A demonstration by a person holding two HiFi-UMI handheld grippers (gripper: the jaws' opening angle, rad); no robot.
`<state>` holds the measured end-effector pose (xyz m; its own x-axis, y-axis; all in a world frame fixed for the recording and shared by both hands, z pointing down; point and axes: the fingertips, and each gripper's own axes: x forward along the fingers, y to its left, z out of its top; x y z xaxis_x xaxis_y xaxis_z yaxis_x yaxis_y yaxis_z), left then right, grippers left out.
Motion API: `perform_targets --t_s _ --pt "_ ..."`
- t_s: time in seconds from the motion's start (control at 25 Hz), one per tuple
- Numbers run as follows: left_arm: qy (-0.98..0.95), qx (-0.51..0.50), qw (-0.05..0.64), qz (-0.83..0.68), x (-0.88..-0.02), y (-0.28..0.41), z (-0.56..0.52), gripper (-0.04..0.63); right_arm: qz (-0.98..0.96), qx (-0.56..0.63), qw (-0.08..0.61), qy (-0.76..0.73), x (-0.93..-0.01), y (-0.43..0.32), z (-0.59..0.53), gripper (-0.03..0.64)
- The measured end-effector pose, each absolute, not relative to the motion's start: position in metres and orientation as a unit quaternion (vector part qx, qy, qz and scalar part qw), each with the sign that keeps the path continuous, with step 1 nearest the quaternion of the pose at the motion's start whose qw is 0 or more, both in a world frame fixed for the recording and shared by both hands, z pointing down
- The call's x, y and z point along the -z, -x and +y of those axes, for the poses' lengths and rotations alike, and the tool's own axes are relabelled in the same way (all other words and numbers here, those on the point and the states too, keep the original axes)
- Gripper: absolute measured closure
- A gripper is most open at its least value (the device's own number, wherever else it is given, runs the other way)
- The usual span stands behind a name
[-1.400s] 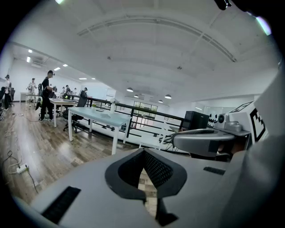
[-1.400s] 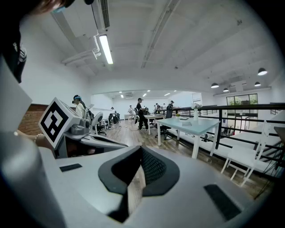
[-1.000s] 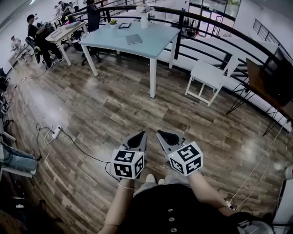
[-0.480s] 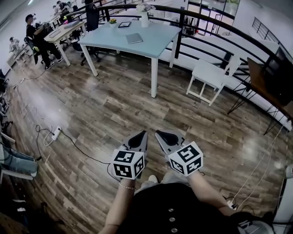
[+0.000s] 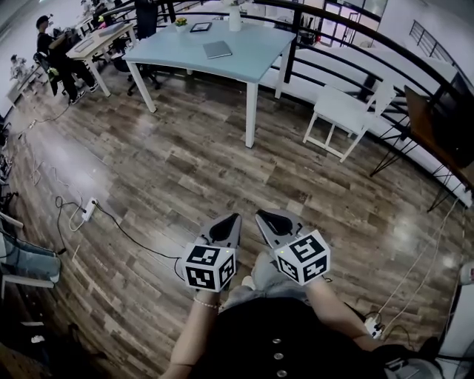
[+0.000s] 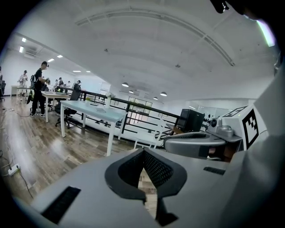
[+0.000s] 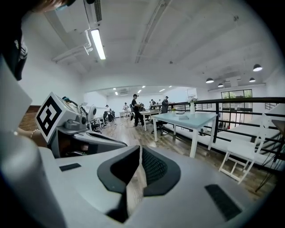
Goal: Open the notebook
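Note:
A grey notebook lies shut on the pale blue table far ahead, next to a tablet and a white vase. The right gripper view also shows the notebook on the table. Both grippers are held side by side, low in front of the person, over the wood floor and well short of the table. My left gripper is shut and empty, its tips touching. My right gripper is opening, with a thin slit between its jaws and nothing in it.
A white chair stands right of the table, with a black railing behind it. A power strip and cables lie on the floor at left. People sit at desks at far left. A dark cabinet stands at right.
The table with the notebook has slid toward the top of the head view. Both grippers sit a little lower in the picture, still side by side.

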<state>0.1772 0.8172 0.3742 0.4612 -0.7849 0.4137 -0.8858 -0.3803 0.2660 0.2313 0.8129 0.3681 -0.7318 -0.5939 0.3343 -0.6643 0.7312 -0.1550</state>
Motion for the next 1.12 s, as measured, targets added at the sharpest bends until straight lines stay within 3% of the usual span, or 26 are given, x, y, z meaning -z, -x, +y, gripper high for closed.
perform_targets --t_s 0.28,0.8,1.12 --pt "-0.818 -0.114 0.240 -0.511 -0.390 -0.165 0.780 0.578 -0.925 -0.143 0.124 -0.329 -0.381 -0.218 0.774 0.518" --pt "-0.790 -0.110 0.231 -0.557 -0.384 -0.121 0.624 0.578 -0.942 -0.133 0.119 -0.284 -0.374 -0.185 0.609 0.499" --pt "-0.790 -0.103 0.219 -0.564 -0.388 -0.128 0.537 0.578 -0.951 -0.109 0.116 -0.265 -0.374 -0.188 0.527 0.494"
